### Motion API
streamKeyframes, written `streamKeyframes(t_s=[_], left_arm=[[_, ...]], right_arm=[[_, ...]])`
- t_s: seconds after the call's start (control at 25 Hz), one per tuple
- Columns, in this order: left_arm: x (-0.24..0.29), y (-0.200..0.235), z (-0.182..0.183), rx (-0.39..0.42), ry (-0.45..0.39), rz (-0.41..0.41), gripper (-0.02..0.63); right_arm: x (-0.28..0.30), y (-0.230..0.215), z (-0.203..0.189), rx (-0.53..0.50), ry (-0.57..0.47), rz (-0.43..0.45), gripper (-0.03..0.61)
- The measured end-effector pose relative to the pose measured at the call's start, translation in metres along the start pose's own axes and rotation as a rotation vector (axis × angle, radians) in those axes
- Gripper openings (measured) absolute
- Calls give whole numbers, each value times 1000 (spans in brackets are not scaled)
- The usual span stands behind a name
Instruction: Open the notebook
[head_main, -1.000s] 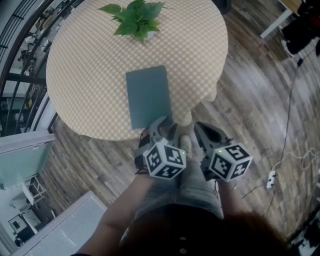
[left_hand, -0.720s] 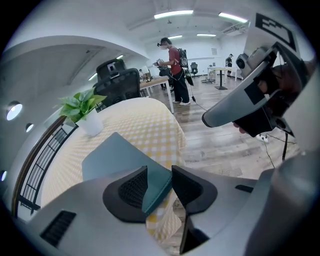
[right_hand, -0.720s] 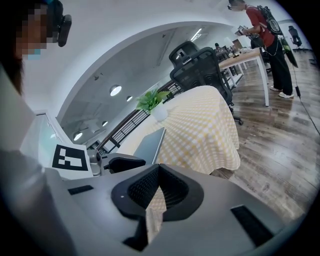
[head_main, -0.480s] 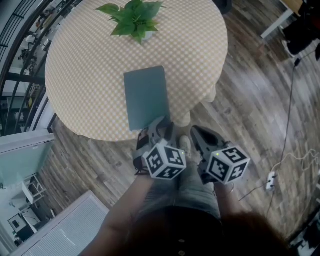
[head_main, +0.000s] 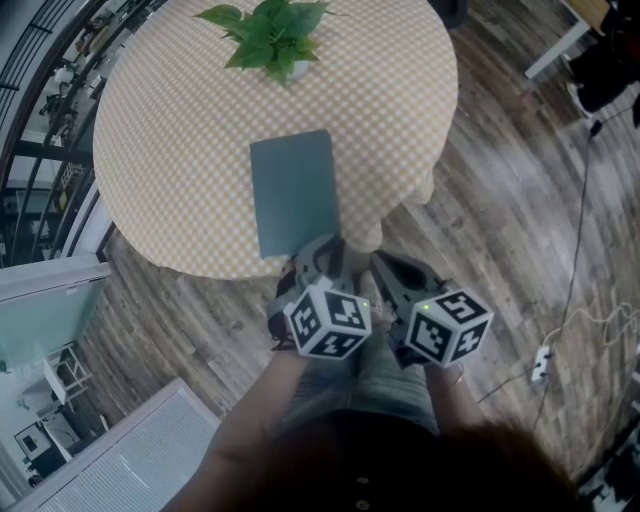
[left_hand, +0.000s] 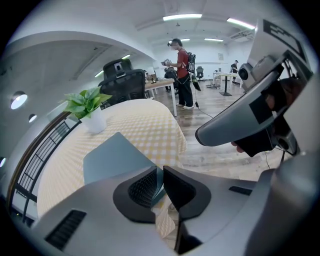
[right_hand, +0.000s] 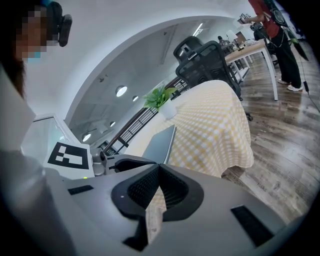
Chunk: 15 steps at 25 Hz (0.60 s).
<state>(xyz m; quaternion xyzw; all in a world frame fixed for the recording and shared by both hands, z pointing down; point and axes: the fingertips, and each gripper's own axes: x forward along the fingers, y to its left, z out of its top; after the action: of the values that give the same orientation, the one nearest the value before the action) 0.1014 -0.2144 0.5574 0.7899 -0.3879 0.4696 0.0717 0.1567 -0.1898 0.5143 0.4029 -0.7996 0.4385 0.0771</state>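
Since the earlier frame the right gripper, clenched on nothing, has been brought slightly closer beside the left gripper. The left jaws are closing, with the near corner of the notebook caught between them. The rest of the notebook is laid flat ahead of that gripper on the table. Only the cover should be pinched, then swung up and away; the pages beneath are best left untaken.

No words, numbers, brands or signs legible, only black-and-white square marker patterns, no letters in them, on the left cube and the right cube, both just below the plain-covered notebook
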Motion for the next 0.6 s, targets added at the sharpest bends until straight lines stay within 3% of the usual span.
streamKeyframes(t_s=[0.6], left_arm=[[-19,9,10,-84,-49,16,34]], right_arm=[[-8,23,11,-69,18,59,11]])
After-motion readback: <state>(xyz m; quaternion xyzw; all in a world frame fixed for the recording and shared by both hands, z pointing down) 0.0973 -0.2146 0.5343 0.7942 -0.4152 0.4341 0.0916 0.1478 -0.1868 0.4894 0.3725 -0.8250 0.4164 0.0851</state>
